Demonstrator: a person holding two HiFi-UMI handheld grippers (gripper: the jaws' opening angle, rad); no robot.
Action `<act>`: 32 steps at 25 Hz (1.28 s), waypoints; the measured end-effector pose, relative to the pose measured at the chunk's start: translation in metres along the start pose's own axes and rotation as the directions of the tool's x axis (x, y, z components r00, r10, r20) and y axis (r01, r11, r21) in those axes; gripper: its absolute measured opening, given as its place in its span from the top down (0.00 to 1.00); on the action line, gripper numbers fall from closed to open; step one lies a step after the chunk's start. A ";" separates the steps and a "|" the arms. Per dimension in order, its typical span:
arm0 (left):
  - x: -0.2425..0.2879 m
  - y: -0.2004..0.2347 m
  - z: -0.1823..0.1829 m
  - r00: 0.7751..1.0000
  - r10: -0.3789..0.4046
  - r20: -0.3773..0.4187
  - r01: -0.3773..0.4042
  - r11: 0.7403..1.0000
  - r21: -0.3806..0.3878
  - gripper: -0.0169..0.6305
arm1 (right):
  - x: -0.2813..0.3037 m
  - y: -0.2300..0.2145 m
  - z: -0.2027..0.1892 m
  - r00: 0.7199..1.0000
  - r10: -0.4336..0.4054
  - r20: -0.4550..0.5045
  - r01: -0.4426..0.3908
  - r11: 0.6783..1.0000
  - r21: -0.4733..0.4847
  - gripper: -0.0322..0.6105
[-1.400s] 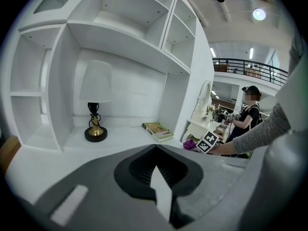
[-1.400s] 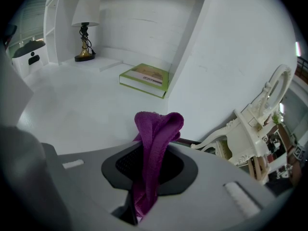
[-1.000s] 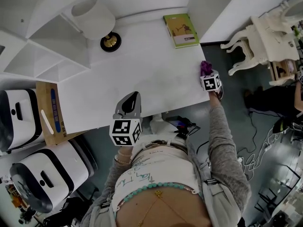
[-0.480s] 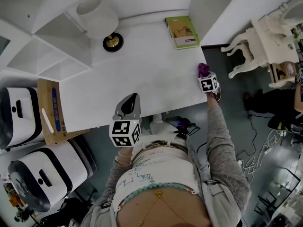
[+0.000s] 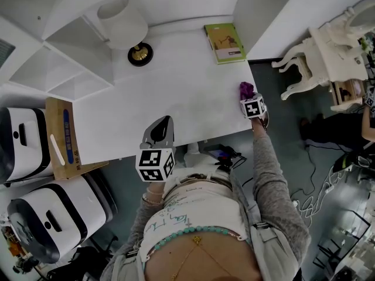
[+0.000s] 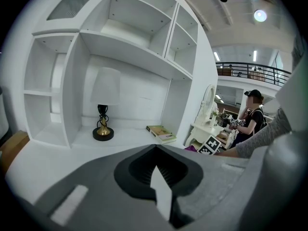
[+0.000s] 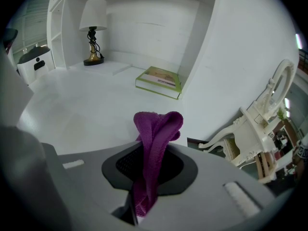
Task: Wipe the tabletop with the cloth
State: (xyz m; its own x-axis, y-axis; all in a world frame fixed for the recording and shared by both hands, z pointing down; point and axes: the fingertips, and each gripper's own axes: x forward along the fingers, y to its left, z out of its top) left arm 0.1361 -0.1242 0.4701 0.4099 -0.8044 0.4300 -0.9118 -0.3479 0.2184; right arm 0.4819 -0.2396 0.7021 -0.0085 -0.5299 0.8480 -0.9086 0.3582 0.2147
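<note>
A purple cloth (image 7: 155,143) is pinched between the jaws of my right gripper (image 7: 144,196), bunched and sticking up past them. In the head view the cloth (image 5: 246,89) rests at the right edge of the white tabletop (image 5: 176,92), just ahead of the right gripper (image 5: 251,101). My left gripper (image 5: 159,134) hangs over the tabletop's near edge, jaws shut with nothing between them. In the left gripper view its jaws (image 6: 161,189) point toward the back shelves.
A white-shaded lamp with a brass base (image 5: 138,52) stands at the back of the tabletop, a green book (image 5: 224,41) at the back right. White shelving (image 5: 70,69) borders the left. A cardboard box (image 5: 63,139) and a white ornate chair (image 5: 319,57) flank the table. A person (image 6: 250,119) stands far right.
My right gripper has slid the purple cloth leftward and slightly farther along the table's right edge. The left gripper has stayed put.
</note>
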 end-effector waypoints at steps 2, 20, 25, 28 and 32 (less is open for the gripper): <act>-0.001 0.000 0.000 1.000 0.003 0.003 -0.003 1.000 -0.001 0.97 | -0.002 0.001 -0.002 1.000 -0.005 -0.005 0.005 1.000 0.006 0.83; -0.020 0.018 -0.005 1.000 0.014 0.001 -0.014 1.000 -0.011 0.97 | -0.004 0.046 0.013 0.997 0.060 0.047 -0.061 0.998 0.023 0.83; -0.024 0.023 -0.005 1.000 0.013 0.001 -0.013 1.000 -0.012 0.97 | -0.006 0.066 0.023 0.994 0.080 0.071 -0.080 0.997 -0.008 0.83; -0.027 0.027 -0.006 1.000 0.015 0.002 -0.015 1.000 -0.015 0.97 | -0.006 0.078 0.027 0.993 0.094 0.073 -0.093 0.996 -0.019 0.83; -0.031 0.032 -0.007 1.000 0.019 0.003 -0.019 1.000 -0.021 0.97 | -0.007 0.092 0.031 0.991 0.111 0.071 -0.109 0.994 -0.030 0.83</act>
State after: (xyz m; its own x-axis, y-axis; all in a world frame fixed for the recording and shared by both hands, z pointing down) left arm 0.0945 -0.1072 0.4701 0.3923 -0.8123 0.4316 -0.9187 -0.3223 0.2284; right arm 0.3856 -0.2268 0.7010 -0.1389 -0.5402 0.8300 -0.8893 0.4368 0.1355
